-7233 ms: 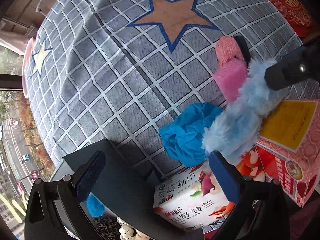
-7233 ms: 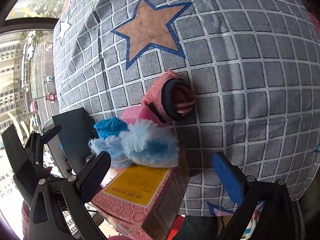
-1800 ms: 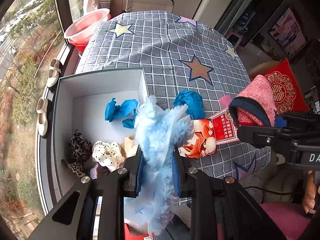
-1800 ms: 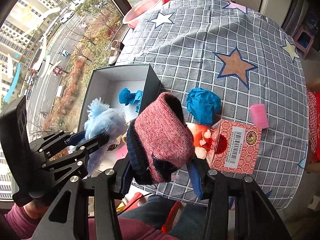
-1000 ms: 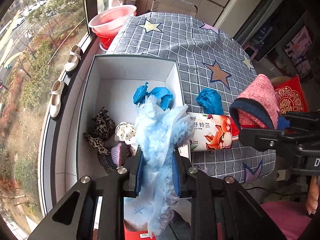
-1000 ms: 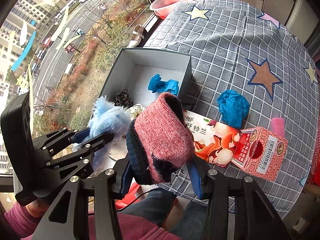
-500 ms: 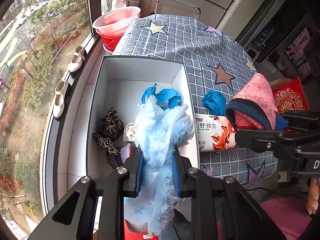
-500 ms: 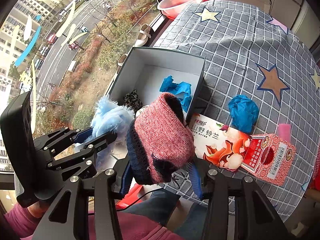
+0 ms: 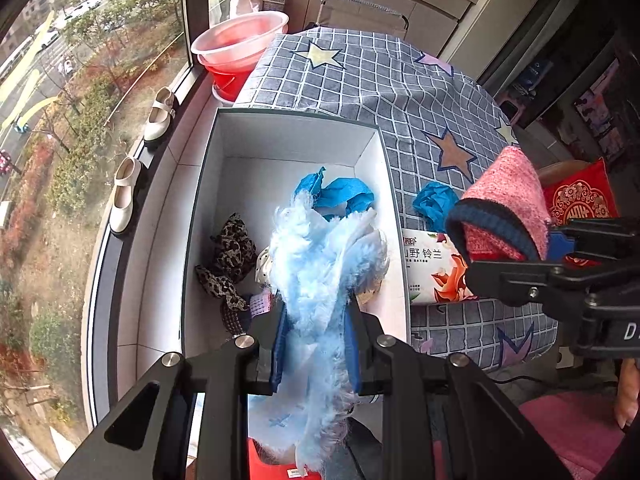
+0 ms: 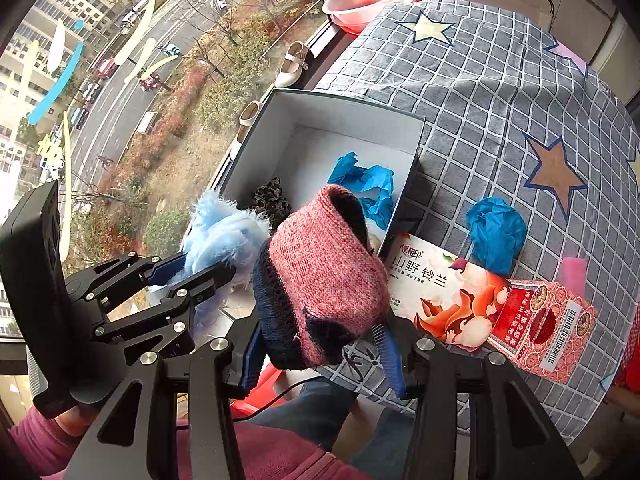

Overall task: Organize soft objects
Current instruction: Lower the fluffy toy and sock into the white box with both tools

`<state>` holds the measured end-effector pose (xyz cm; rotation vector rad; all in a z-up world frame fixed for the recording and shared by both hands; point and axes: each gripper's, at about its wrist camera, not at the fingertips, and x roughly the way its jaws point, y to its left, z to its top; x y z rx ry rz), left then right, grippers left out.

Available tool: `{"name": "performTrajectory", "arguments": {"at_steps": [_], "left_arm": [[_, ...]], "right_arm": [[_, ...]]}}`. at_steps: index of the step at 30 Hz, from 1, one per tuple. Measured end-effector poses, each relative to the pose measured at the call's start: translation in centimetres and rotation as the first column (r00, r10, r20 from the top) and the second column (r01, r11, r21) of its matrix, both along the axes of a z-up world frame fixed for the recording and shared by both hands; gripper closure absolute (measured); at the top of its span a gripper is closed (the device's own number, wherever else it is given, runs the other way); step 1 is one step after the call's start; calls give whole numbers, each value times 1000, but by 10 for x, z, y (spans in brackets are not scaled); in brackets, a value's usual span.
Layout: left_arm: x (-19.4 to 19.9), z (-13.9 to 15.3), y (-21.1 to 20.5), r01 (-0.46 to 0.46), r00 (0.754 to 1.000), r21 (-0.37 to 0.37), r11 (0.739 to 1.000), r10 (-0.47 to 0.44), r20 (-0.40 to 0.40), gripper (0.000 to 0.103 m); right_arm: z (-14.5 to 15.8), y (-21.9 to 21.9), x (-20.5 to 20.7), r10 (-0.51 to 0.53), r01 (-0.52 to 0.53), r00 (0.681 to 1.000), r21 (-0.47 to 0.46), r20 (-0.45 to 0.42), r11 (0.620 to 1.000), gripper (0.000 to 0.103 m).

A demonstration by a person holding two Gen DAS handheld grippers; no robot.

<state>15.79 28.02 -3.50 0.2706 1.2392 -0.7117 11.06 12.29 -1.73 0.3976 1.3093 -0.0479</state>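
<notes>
Left wrist view: left gripper (image 9: 316,354) clamped tight on a fluffy light-blue piece (image 9: 324,272), held above the near half of the white open box (image 9: 208,184). Inside the box: crumpled blue cloth (image 9: 340,196) toward the far right wall, a leopard-print bow (image 9: 228,256) by the left wall, a dotted white item partly hidden behind the fluff. Right of the box, on the grey checked cloth (image 9: 380,80): a blue wad (image 9: 434,204) and a floral tissue pack (image 9: 436,268) touching the box's right wall. Further right of the box, right gripper gripping a pink knitted sock (image 9: 504,208) with a navy cuff

Right wrist view: right gripper (image 10: 320,364) closed partway round the pink knitted sock (image 10: 324,280), held over the box's near right corner (image 10: 404,196). Left gripper (image 10: 188,276) left of the box's near end, clamped on the fluffy light-blue piece (image 10: 224,236). Right of the box: tissue pack (image 10: 440,292), red patterned carton (image 10: 548,328), blue wad (image 10: 496,232), pink sponge (image 10: 574,274). Pink sleeve (image 10: 36,444) at the lower left
</notes>
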Motion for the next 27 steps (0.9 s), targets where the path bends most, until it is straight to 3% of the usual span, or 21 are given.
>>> {"name": "performTrajectory", "arguments": {"at_steps": [27], "left_arm": [[7,-23,3,-24,999,34,999,26,-45,76]], "right_arm": [[-17,3,11,22,-20,998,35,-61,999,53]]}}
